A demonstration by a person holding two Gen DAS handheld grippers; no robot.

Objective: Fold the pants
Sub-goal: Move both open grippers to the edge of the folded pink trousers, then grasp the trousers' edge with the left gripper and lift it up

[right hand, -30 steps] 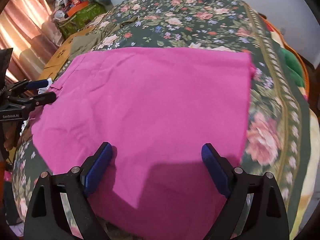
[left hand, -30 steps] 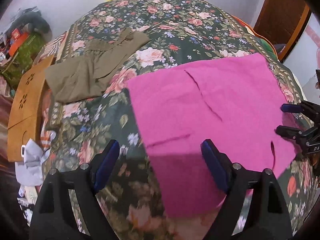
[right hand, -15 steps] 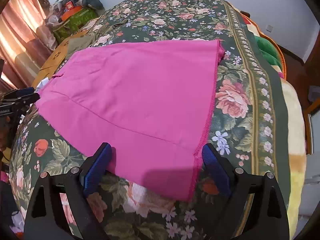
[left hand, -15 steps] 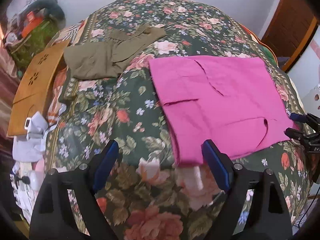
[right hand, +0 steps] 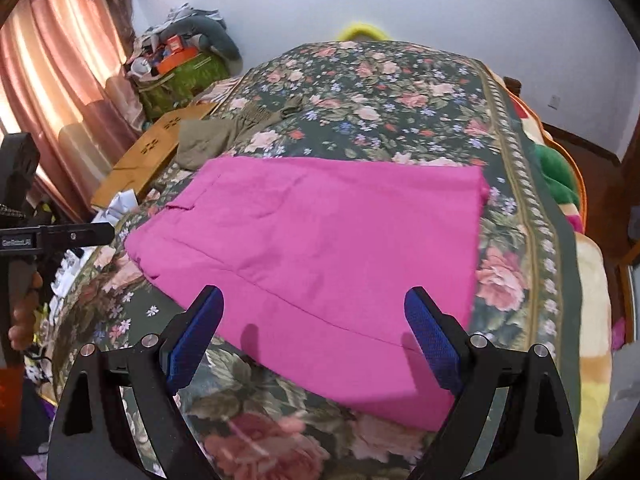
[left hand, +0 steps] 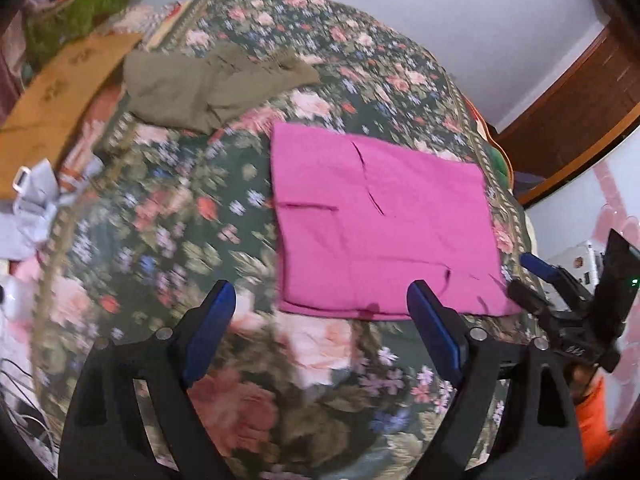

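Now lying flat on the dark floral bedspread: folded bright pink cloth pants. Above the near edge, left gripper and right gripper, both spread wide, grasping nothing.

The left gripper and the right gripper both tilt steeply downward, jaws spread wide and empty. A bare hand grips the left handle.

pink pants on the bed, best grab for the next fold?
Judgement: pinch the pink pants at the two near-edge corners, one gripper each, coming low from the near side. They lie flat as a folded rectangle on the floral bedspread, near edge closest to both open grippers.
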